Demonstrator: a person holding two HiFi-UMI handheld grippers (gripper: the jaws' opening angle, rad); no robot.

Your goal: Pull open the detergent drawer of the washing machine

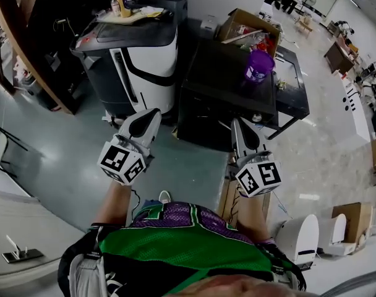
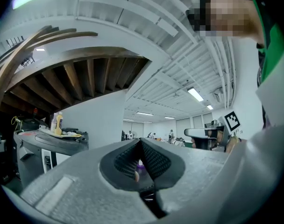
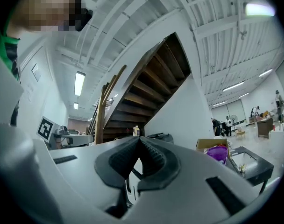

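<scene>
Grey-green floor (image 1: 64, 141) is spreading out below me, with a wooden stair (image 1: 15, 48) at the left and clutter along the far side. I am holding the left gripper (image 1: 152, 113) and the right gripper (image 1: 236, 124) out ahead, roughly level and side by side but well apart, and neither is touching anything. Both are closed and empty: the left pads (image 2: 153, 160) are meeting at their tips with nothing pinched, and the right pads (image 3: 151, 160) are pressing together the same way. Shut jaws suit plain carrying, I judge, since nothing is within reach to grip.

Ahead of the left gripper a dark machine (image 1: 148, 54) with a white front is standing on the floor, two bottles (image 1: 120, 2) sitting at the back edge of its top. I am guessing they are detergent, which is why I am taking it for the washer. The drawer I cannot make out in any view. Ahead of the right gripper a black cabinet (image 1: 228, 85) is carrying a purple tub (image 1: 259, 65) at the far right corner of its top. The pull is not begun — I am expecting to close in, find the drawer's front and open one gripper for it.
</scene>
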